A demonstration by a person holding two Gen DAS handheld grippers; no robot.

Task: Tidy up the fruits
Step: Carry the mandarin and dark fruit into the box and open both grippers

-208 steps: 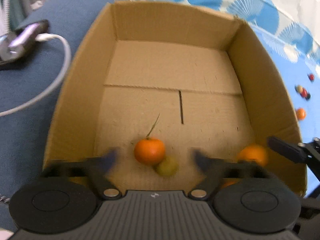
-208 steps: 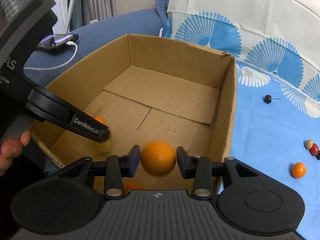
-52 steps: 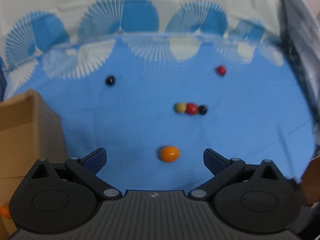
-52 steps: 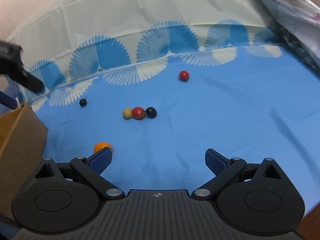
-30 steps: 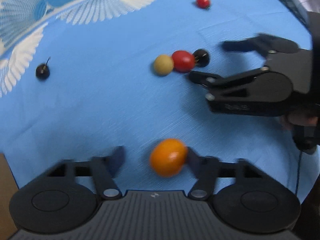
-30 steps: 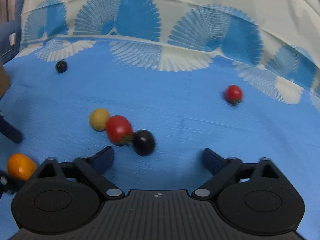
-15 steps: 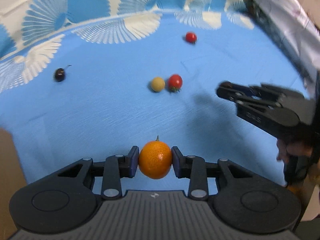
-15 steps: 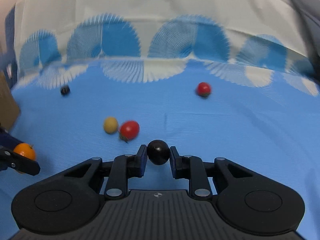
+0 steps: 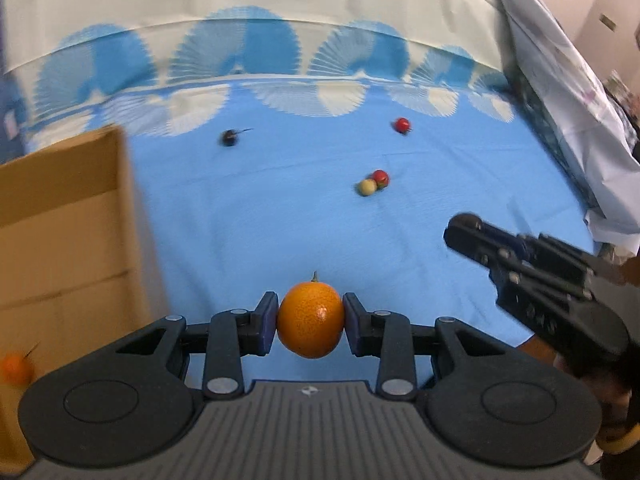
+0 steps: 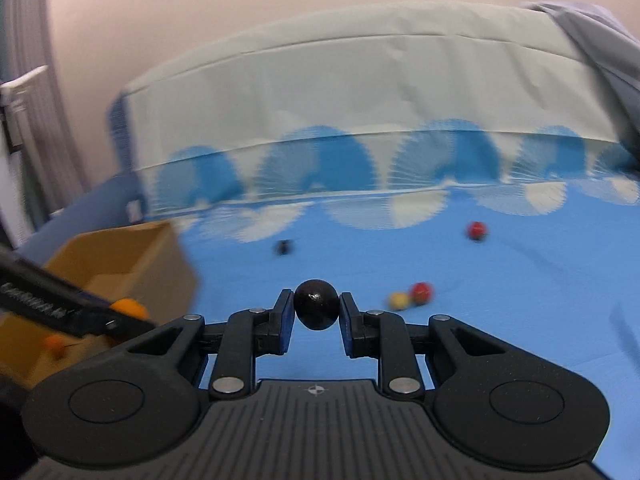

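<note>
Both fruits have left the blue cloth (image 9: 280, 208) since a second ago: the left tool (image 9: 310, 322) clamps an orange kumquat (image 9: 310, 321), the right tool (image 10: 315, 312) a black fruit (image 10: 316, 309). Lettering on the left tool's finger is too blurred to read. Cardboard box (image 9: 60, 216) at left holds an orange fruit (image 9: 16, 368).

- Glossy, pimpled peel on the orange fruit (image 9: 310, 321)
- Matt brown cardboard box (image 9: 60, 240)
- Creased blue cloth (image 9: 280, 220)
- Smooth, faintly shiny black fruit (image 10: 316, 309)
</note>
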